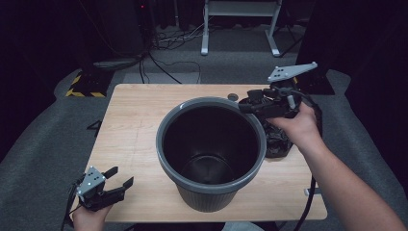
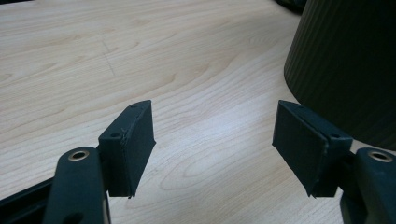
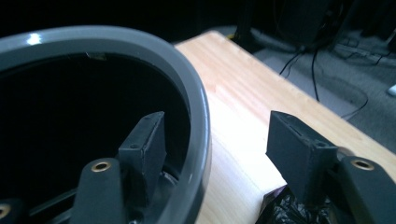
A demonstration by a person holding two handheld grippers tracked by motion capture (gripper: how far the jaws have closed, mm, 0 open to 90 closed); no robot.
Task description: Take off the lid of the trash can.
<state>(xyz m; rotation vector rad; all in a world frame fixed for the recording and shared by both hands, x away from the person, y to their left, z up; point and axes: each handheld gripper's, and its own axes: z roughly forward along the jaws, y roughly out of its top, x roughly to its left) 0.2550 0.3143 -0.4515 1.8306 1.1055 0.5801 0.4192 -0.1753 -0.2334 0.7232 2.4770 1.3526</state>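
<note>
Our right gripper (image 3: 212,154) straddles the bin (image 1: 211,187) rim, jaws apart, not yet clamped. The bag (image 1: 278,142) (black, crumpled) waits by the table's (image 1: 134,125) right edge; left gripper (image 2: 215,144) gapes empty.

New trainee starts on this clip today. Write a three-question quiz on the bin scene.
1. True or false: the grey bin lies on its side.
2. The right gripper has its jaws: A) either side of the bin's rim, B) flat on the table, C) shut on a cable.
3. What lies crumpled on the table beside the bin, under the right hand?

Key: 1 false, it stands upright. 2 A. 3 a black plastic bag.
</note>
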